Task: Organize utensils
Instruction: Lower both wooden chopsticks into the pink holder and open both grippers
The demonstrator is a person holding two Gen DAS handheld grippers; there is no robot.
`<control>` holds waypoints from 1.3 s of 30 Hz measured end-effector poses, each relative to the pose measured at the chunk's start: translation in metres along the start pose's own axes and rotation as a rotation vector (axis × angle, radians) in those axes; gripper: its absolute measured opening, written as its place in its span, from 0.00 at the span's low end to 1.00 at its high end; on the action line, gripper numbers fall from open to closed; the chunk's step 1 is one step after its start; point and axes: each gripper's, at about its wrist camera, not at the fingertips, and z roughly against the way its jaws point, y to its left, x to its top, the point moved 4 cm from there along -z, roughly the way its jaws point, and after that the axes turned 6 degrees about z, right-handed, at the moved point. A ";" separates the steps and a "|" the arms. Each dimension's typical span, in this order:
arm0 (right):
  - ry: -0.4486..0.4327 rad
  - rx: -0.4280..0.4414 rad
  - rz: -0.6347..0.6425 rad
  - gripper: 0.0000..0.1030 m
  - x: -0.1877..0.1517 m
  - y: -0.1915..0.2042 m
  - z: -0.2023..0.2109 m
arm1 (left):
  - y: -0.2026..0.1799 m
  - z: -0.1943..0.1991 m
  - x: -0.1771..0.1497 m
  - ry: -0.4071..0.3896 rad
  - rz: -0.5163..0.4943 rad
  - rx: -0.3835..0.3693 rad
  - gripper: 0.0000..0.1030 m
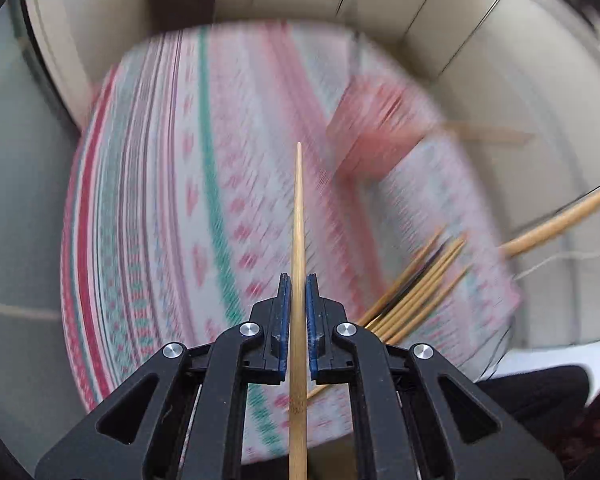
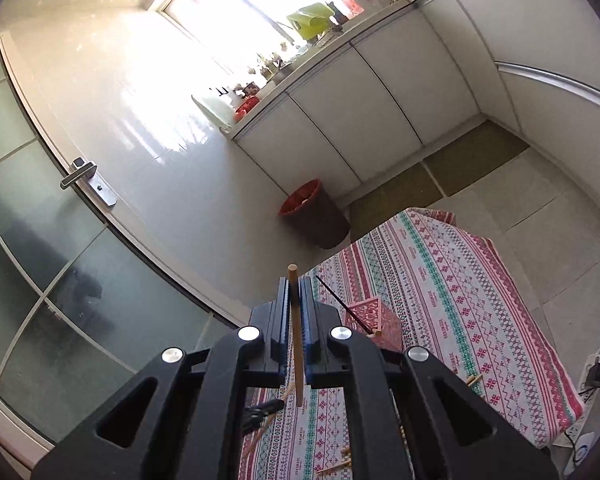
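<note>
My left gripper (image 1: pixel 298 282) is shut on a bamboo chopstick (image 1: pixel 299 208) that points forward over the patterned tablecloth (image 1: pixel 156 208). A pink holder box (image 1: pixel 376 128) stands ahead to the right, blurred. Several loose chopsticks (image 1: pixel 416 284) lie just right of the left gripper. My right gripper (image 2: pixel 295 286) is shut on another bamboo chopstick (image 2: pixel 297 344), held high above the table. In the right wrist view the pink holder (image 2: pixel 374 322) stands on the tablecloth (image 2: pixel 460 288) with a dark chopstick (image 2: pixel 342 306) in it.
White cabinets (image 2: pixel 360 120) line the room. A dark bin with a red liner (image 2: pixel 314 216) stands on the floor beyond the table. A glass door (image 2: pixel 40 240) is at left. Cables and a power strip (image 2: pixel 596 372) lie at right.
</note>
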 end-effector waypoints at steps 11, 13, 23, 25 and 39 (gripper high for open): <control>0.099 -0.006 -0.008 0.05 -0.018 -0.015 -0.029 | 0.029 -0.082 0.029 0.179 0.043 0.156 0.41; 0.106 -0.012 -0.006 0.05 -0.019 -0.018 -0.030 | 0.033 -0.087 0.045 0.158 0.058 0.172 0.40; 0.126 -0.038 -0.009 0.05 -0.021 -0.031 -0.037 | 0.005 -0.109 0.065 0.122 -0.060 0.232 0.05; 0.126 -0.035 -0.009 0.05 -0.022 -0.030 -0.036 | 0.001 -0.104 0.060 0.099 -0.078 0.237 0.04; 0.049 0.022 0.031 0.05 -0.005 0.014 -0.015 | -0.030 0.091 0.033 -0.407 -0.072 0.198 0.04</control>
